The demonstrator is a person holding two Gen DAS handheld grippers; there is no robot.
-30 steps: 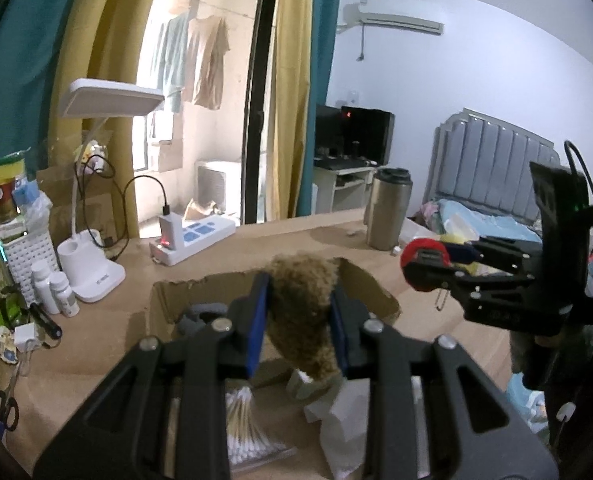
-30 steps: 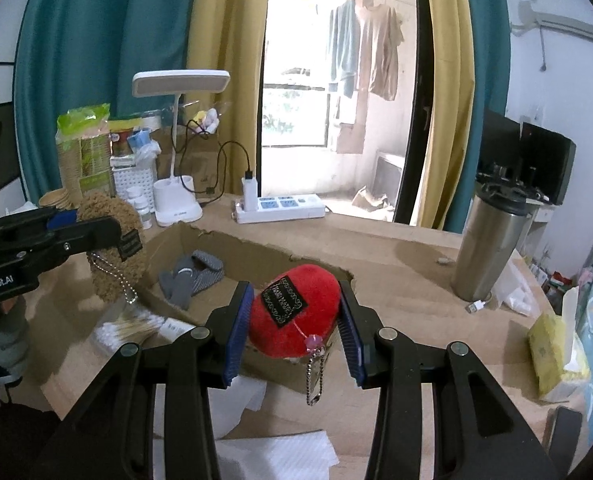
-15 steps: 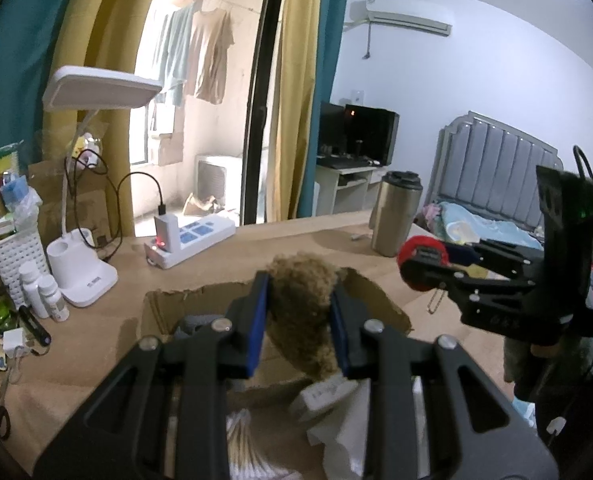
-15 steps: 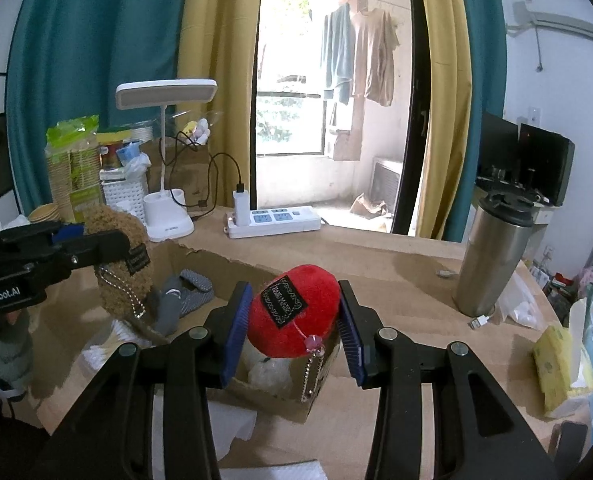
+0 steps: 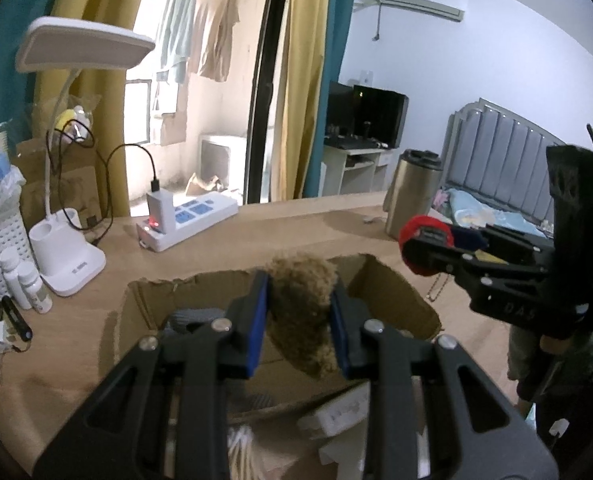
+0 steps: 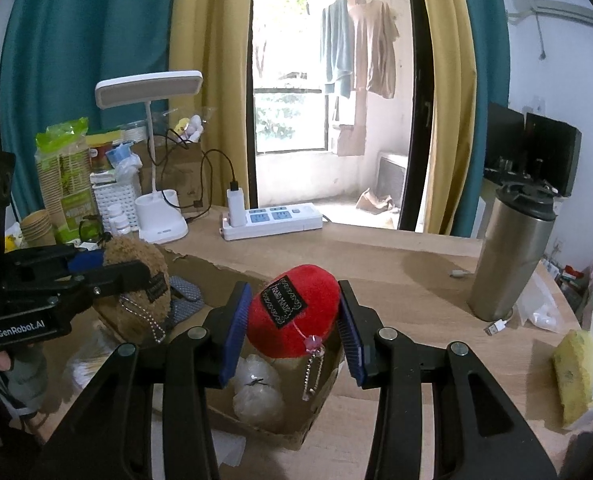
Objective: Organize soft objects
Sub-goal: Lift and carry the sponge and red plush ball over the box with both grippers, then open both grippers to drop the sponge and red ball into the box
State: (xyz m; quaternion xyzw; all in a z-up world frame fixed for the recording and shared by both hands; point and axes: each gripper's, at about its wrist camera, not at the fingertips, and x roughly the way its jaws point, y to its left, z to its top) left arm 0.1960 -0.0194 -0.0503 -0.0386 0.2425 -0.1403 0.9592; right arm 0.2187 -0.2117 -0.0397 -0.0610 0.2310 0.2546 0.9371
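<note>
above the open cardboard box (image 6: 280, 420), each tool pinches one keychain plush clear of the desk, likely for dropping in: left gripper (image 5: 298, 312) squeezing the brown plush (image 5: 302, 304), right gripper (image 6: 292, 322) clamping the red plush (image 6: 296, 316).

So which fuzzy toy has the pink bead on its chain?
The red plush keychain in the right gripper; the brown plush keychain has a plain chain.

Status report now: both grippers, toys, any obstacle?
Left gripper shut on brown plush. Right gripper shut on red plush. Both above cardboard box; nothing blocking.
</note>
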